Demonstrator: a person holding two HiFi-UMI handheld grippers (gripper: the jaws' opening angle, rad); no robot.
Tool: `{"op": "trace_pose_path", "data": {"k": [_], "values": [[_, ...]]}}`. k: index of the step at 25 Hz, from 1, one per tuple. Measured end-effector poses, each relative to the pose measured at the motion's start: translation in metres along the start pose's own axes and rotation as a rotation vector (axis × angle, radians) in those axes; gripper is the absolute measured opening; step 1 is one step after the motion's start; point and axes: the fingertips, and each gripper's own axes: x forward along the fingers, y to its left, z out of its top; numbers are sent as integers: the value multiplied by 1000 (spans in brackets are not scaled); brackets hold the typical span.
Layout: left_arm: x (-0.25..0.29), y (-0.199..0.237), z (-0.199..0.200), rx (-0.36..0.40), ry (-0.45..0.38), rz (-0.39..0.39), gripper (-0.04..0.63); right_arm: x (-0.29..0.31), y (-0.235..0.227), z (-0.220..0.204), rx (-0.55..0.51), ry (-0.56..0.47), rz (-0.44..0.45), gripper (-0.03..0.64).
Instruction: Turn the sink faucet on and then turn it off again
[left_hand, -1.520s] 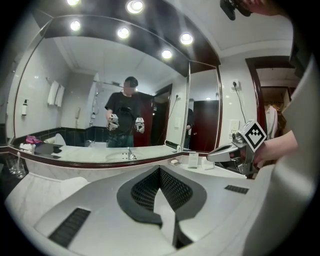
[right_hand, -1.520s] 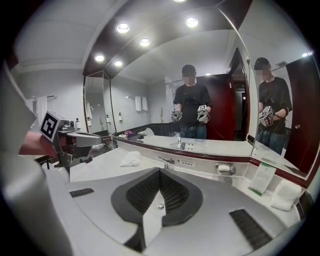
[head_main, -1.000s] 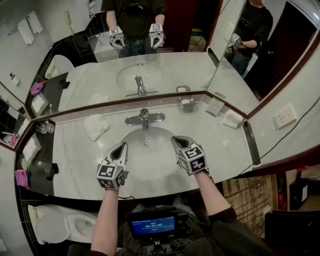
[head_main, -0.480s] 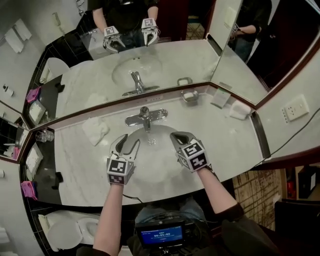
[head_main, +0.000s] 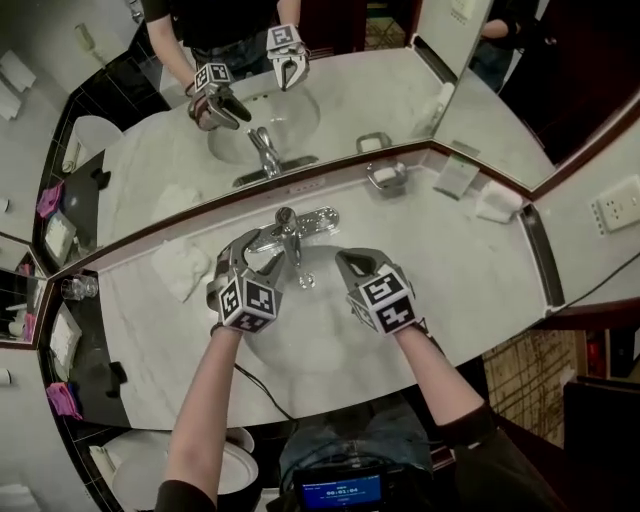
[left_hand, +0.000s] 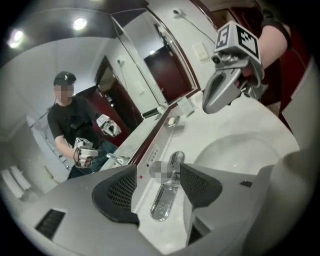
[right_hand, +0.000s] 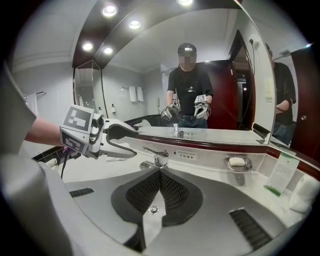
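The chrome faucet (head_main: 289, 229) stands behind the oval basin (head_main: 320, 340), its lever pointing forward. My left gripper (head_main: 256, 250) hangs just left of the faucet. Its jaws have just been opening and now stand wide apart. In the left gripper view the faucet (left_hand: 166, 192) shows in the gap between the dark pads (left_hand: 119, 194), untouched by either. My right gripper (head_main: 346, 262) hovers over the basin to the faucet's right, shut and empty. In the right gripper view its pads (right_hand: 172, 190) meet below the faucet (right_hand: 157, 157), and the left gripper (right_hand: 120, 136) reaches in from the left.
On the marble counter (head_main: 470, 270) lie a crumpled white cloth (head_main: 180, 268) at left, a soap dish (head_main: 386, 176), a card (head_main: 457, 176) and a folded towel (head_main: 495, 205) at back right. A mirror (head_main: 350, 95) runs behind. A toilet (head_main: 165, 470) stands lower left.
The left gripper has moved forward and down to the faucet, rolled, and gone from shut to wide open. The right gripper has drifted slightly forward over the basin, still shut.
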Motion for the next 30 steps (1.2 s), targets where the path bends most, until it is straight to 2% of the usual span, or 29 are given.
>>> {"op": "trace_pose_path", "data": {"k": [6,11,13,17,25,30], "values": [[36,-1,2,257,24,7,265,27,-12,-8,18,8,-13,21],[58,-2,-4,407,34,10,253,44,-15,-17,24,8,-16,21],[63,1,-5,435,30,19,231,44,-13,-18,29,6,-16,21],[65,-2,-5,493,0,17,72,42,-16,-29,34,16,-28,21],[64,-5,-5,513,-31,27,66,37,-15,-41,46,28,-40,21],[63,-5,-6,490,-56,78,67,38,-2,-36,55,20,-25,21]]}}
